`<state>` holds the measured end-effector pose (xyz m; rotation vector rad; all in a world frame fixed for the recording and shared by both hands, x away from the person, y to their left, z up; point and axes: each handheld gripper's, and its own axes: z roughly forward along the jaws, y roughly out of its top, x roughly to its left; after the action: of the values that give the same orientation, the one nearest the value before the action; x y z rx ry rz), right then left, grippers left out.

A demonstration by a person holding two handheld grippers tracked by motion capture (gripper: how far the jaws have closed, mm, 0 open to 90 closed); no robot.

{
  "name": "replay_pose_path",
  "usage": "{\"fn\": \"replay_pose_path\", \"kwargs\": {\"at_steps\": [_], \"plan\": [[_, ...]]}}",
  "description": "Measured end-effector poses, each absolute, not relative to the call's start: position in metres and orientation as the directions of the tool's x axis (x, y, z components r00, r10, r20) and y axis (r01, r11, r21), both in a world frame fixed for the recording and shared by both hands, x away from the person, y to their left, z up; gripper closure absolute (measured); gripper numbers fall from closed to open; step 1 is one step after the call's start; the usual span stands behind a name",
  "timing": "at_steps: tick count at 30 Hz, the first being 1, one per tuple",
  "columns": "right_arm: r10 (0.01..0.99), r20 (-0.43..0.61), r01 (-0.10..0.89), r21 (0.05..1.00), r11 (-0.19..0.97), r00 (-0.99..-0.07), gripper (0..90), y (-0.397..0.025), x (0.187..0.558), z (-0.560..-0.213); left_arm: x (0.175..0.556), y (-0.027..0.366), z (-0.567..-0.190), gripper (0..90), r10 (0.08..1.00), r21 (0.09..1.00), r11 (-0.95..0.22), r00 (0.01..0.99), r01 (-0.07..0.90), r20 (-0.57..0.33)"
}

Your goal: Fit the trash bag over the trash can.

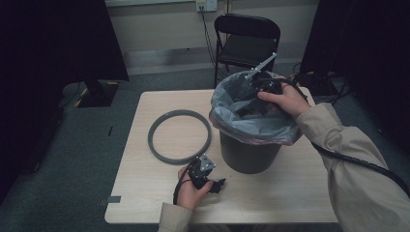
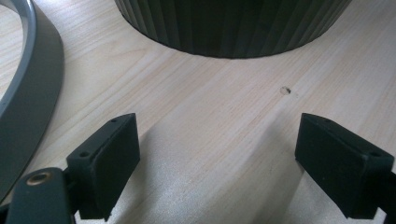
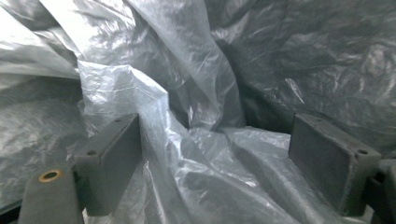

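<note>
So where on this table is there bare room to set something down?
The table is bare along its left edge beside the grey ring, inside that ring, and at the near right corner past the bin. It is crowded between ring and bin, where the left gripper rests.

You work at a pale wood desk (image 1: pixel 145 193) standing on grey carpet (image 1: pixel 72 159), in dim light. Beyond the desk's far edge stands a black folding chair (image 1: pixel 246 43) against a pale wall (image 1: pixel 159 24), with a socket (image 1: pixel 206 5) and a hanging cable above it. Black curtains (image 1: pixel 58 38) fill both far corners, and cables lie on the floor at the right.
</note>
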<state>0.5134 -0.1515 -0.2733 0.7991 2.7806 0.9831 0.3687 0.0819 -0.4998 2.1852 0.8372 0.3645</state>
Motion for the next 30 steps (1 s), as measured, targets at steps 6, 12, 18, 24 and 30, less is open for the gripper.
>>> {"fn": "replay_pose_path", "kwargs": {"at_steps": [6, 12, 18, 24, 30], "plan": [[0.485, 0.071, 0.436, 0.566, 0.7, -0.871, 16.6, -0.144, 0.515, -0.281, 0.369, 0.082, -0.5, 13.1, 0.668, 0.738, -0.5, 0.744, 0.453, -0.005], [0.468, 0.069, 0.436, 0.506, 0.744, -0.881, 16.4, -0.139, 0.516, -0.291, 0.369, 0.082, -0.5, 13.1, 0.668, 0.738, -0.5, 0.744, 0.453, -0.004], [0.461, 0.103, 0.451, 0.469, 0.759, -0.882, 15.9, -0.137, 0.517, -0.297, 0.369, 0.082, -0.5, 13.1, 0.667, 0.738, -0.501, 0.745, 0.452, -0.004], [0.482, 0.086, 0.446, 0.543, 0.711, -0.872, 17.6, -0.141, 0.516, -0.284, 0.369, 0.082, -0.5, 13.1, 0.669, 0.738, -0.498, 0.743, 0.455, -0.008], [0.496, 0.064, 0.432, 0.595, 0.678, -0.866, 17.2, -0.151, 0.509, -0.255, 0.369, 0.082, -0.5, 13.1, 0.667, 0.738, -0.501, 0.745, 0.453, -0.004]]}}
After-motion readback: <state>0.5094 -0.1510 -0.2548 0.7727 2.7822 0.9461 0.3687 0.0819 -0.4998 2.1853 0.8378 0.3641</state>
